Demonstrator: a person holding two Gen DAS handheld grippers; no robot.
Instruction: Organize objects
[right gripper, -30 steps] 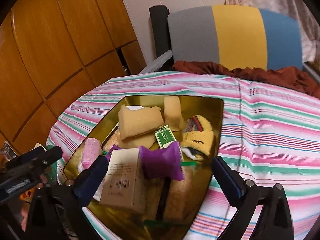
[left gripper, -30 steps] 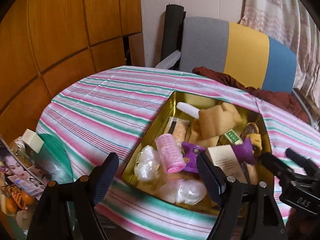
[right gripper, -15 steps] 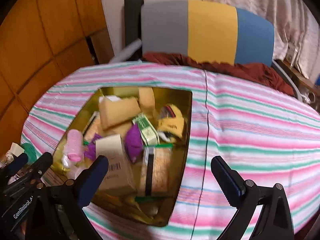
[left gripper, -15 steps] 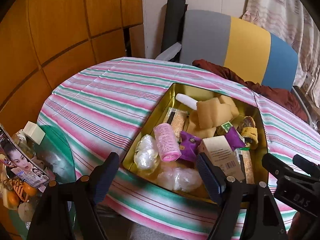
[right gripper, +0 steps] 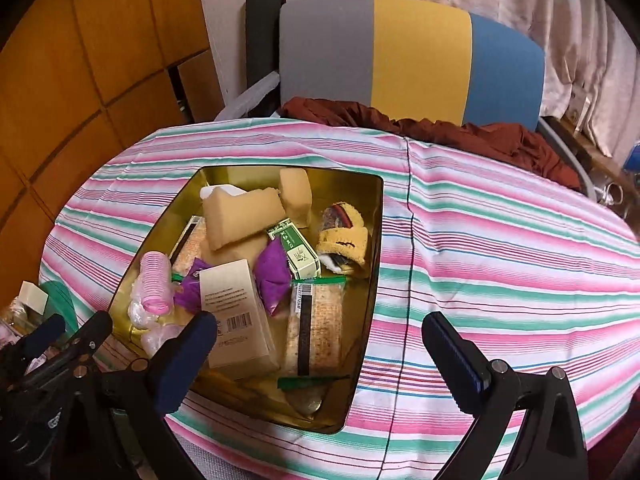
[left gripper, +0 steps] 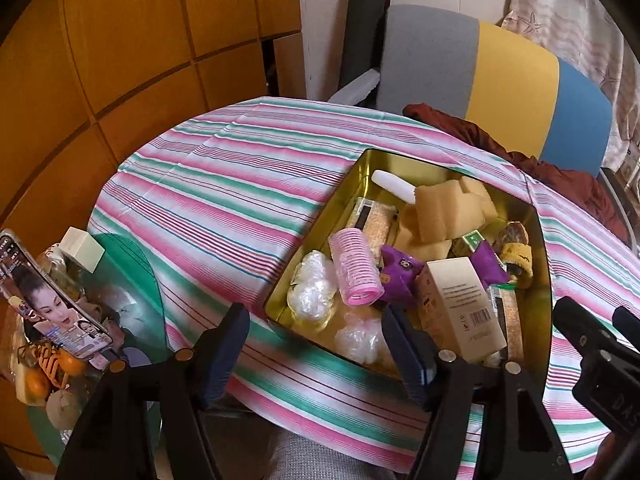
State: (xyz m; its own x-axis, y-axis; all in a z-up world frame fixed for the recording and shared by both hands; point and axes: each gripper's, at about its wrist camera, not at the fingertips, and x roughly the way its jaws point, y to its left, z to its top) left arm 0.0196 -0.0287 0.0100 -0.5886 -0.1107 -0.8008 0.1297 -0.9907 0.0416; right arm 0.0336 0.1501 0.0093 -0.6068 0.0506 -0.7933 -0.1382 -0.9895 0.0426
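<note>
The task is judged to be near its end, or at a pause between picks: every loose item in view is already gathered inside 1 gold tin (left gripper: 352, 176), and nothing is seen lying loose on the striped tablecloth (left gripper: 224, 184) around it. Whether further sorting within the tin is intended cannot be told. The tin sits on the cloth at the near side of the table, just ahead of both tools. Inside it, a pink hair roller (left gripper: 354, 266) is laid near the left wall, with 2 clear plastic bundles (left gripper: 310, 286) beside and below it. Tan sponge blocks (left gripper: 444, 210) are piled at the far end over a white tube (left gripper: 394, 186). A beige carton (right gripper: 236, 312) lies toward the near edge, with purple pouches (right gripper: 274, 272) tucked against it, a green box (right gripper: 298, 252) just beyond, and a wrapped snack bar (right gripper: 316, 328) alongside. A yellow knitted item (right gripper: 346, 240) rests against the right wall. The left gripper (left gripper: 316, 354) is held open with nothing between its jaws, which have just been closing somewhat; it hovers over the tin's near left corner. The right gripper (right gripper: 320, 354) is spread wide and empty above the tin's near edge.
</note>
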